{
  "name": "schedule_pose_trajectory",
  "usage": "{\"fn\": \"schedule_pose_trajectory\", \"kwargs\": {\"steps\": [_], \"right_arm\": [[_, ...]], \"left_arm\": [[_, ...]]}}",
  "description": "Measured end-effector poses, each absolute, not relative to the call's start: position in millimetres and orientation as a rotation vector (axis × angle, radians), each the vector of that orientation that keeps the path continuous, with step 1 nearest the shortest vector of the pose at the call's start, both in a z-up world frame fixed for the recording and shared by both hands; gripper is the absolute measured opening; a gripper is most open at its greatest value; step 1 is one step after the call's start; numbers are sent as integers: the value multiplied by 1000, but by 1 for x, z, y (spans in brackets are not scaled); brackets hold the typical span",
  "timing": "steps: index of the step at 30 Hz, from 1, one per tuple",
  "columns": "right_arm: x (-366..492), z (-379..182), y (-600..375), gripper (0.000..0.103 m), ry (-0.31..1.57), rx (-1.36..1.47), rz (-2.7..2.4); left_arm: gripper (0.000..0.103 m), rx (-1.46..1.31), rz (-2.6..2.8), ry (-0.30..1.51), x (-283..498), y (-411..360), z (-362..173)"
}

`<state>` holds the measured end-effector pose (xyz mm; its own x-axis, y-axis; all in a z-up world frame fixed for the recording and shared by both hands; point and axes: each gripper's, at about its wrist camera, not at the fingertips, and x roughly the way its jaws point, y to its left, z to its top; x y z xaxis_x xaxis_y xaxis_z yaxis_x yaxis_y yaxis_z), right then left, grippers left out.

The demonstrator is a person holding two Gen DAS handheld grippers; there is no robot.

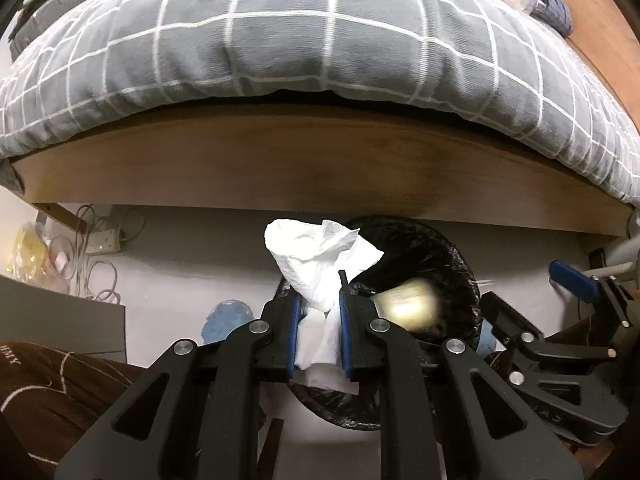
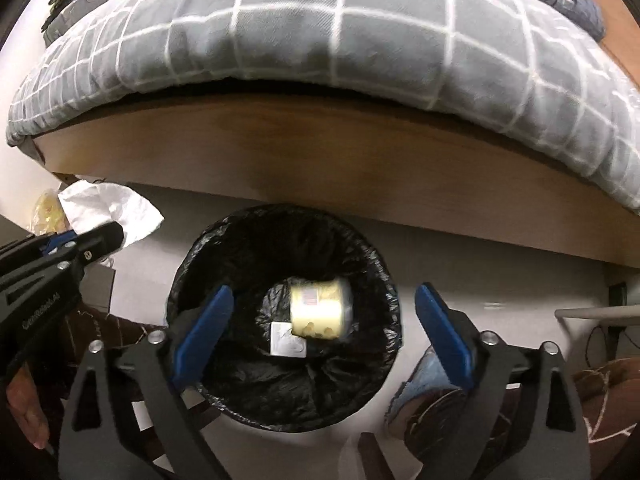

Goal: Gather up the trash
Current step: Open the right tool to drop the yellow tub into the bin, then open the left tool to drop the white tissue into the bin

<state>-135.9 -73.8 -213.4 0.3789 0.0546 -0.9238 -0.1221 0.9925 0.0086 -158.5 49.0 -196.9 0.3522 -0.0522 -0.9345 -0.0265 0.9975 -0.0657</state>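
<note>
Right gripper (image 2: 320, 332) gapes wide and empty above the bin (image 2: 208, 392); left gripper (image 1: 319, 332) pinches tissue (image 1: 316, 256) at nine o'clock of the rim; risk: the tissue drifts outside if released there.

Bin liner (image 2: 352, 380): thin black plastic, crinkled and glossy; tissue (image 1: 320, 264): soft white paper, crumpled and matt; pale yellow tub (image 2: 318, 308) inside the bin: smooth surface with a printed label, blurred. Left claw (image 1: 319, 320) and right claw (image 2: 322, 336): matt black plastic links with bright metal rivets and smooth blue pads. Duvet (image 1: 280, 40): grey woven cloth with white check lines, soft and matt; bed frame (image 1: 320, 160): brown wood-grain board, smooth with low sheen; floor (image 1: 192, 248): plain grey, matt.
</note>
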Motion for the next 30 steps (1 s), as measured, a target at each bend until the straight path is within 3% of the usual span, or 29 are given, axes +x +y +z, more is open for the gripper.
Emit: {"fn": "schedule_pose_trajectory", "kwargs": {"steps": [3,21,27,30], "right_arm": [[-139,-202,-87,96,1135,-54,80],[-157,-188,-166,96,1106,-2,-53],[-157,-190,-178,96,1104,6,-72],[-155,-189,-180,96,1106,13,-75]], "left_arm": [[15,-60,-35,1207,-156,39,-194],[15,-39,-143,1234,-152,-27,-197],[18,-35,-161,1237,-151,-40,-199],[24,-22,-178,1253,-152,-44,-204]]}}
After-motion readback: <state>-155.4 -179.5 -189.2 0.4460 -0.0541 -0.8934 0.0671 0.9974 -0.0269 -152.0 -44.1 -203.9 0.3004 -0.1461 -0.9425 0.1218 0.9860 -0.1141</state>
